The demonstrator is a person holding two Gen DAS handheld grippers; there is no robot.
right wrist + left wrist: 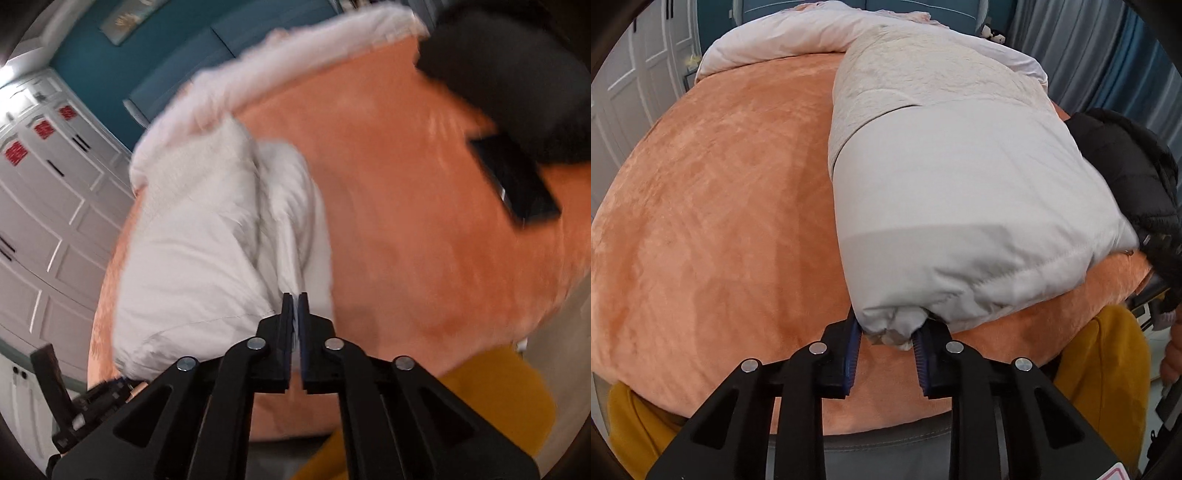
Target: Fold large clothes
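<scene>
A large pale grey-white padded garment (960, 206) lies folded lengthwise on an orange plush bed cover (720, 221). My left gripper (889, 332) is shut on a bunched corner of the garment at its near end. In the right wrist view the same garment (207, 236) lies left of centre, blurred. My right gripper (295, 306) is shut on a thin edge of the garment, jaws nearly touching. The left gripper also shows in the right wrist view (92, 402) at the lower left.
A black jacket (1126, 177) lies right of the garment, also in the right wrist view (517, 81). A dark flat phone-like object (517, 181) lies on the orange cover (406, 184). A pale pink duvet (783, 40) lies at the far end. White wardrobe doors (48, 206) stand left.
</scene>
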